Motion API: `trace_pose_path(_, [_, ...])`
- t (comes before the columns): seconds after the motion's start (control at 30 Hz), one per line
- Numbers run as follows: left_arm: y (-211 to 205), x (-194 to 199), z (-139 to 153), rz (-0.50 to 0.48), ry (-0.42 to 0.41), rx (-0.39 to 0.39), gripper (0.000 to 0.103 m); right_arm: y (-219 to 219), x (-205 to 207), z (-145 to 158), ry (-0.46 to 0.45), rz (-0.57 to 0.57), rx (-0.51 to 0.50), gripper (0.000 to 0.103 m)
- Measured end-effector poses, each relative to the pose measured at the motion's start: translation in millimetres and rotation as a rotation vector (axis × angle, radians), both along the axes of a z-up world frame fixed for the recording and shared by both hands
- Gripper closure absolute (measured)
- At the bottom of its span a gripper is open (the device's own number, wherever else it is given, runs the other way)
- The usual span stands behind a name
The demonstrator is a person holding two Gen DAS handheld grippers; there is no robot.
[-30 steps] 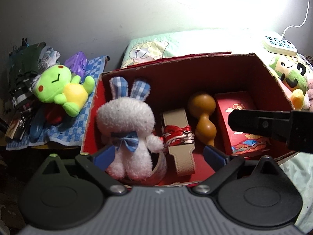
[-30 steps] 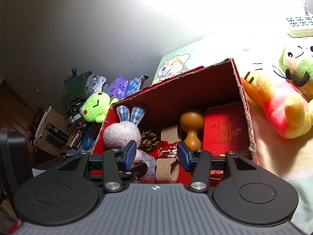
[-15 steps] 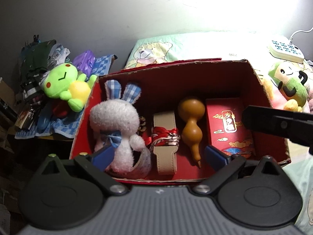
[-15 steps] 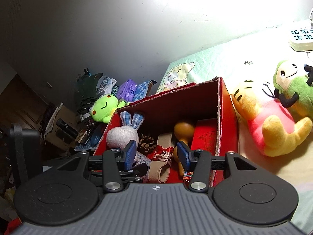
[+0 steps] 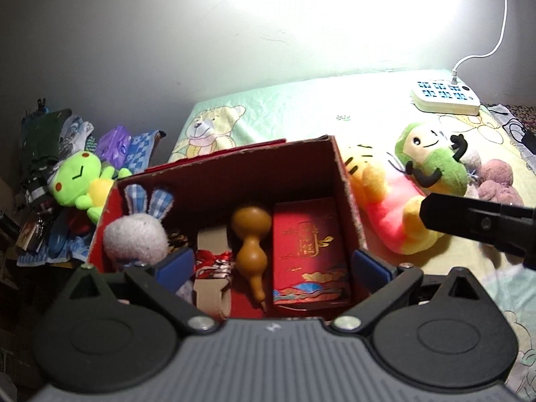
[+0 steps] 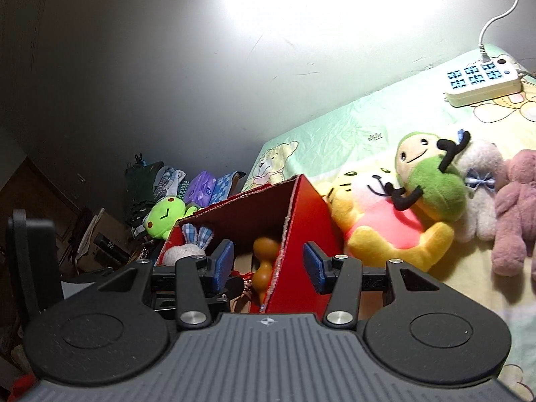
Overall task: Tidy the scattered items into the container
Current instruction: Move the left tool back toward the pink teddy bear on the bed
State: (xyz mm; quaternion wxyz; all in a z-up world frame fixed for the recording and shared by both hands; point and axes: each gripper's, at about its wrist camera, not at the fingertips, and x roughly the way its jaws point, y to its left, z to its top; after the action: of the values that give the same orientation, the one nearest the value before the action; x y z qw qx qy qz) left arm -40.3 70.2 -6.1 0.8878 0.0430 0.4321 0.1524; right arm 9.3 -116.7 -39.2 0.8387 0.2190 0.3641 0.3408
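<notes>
Now the left gripper [image 5: 273,269] hangs above the red box [image 5: 346,197] with its jaws opening wide and holding nothing; a bunny plush [image 5: 135,238], gourd [image 5: 251,248] and red packet [image 5: 308,251] lie inside. Partly parted, the right gripper [image 6: 268,263] is empty near the box's right wall, beside the yellow plush [image 6: 385,231] on the bed [image 6: 335,147]

Red cardboard box [image 5: 345,181] matt; gourd [image 5: 252,238] smooth, glossy; rabbit toy [image 5: 135,239] fluffy plush; bedsheet [image 5: 301,114] creased cloth.

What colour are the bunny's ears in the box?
Blue and white checks on the bunny's ears, clearest in the left wrist view.
</notes>
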Motion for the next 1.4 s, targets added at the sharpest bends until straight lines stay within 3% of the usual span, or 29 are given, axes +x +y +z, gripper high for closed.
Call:
trace_pose_path(0.4, [-81,30,-2,-0.145,-0.006,-0.013,0.002,-80,3,-10,0.030,-0.146,-0.023,0.052])
trace_pose_path(0.7, [-132,55,-22,-0.253,0.040,-0.065,0.002,-130,10,-23,0.067,-0.252,-0.040,0.052])
trace_pose_path(1.17, [-186,85,-73,-0.490,0.132,-0.307,0.001,-179,52,-73,0.207,-0.359,-0.099,0.052])
trace_pose_path(1.4, [-193,116,-97,-0.514,0.163,-0.410,0.001,-190,78,-93,0.249,-0.371,-0.110,0.052])
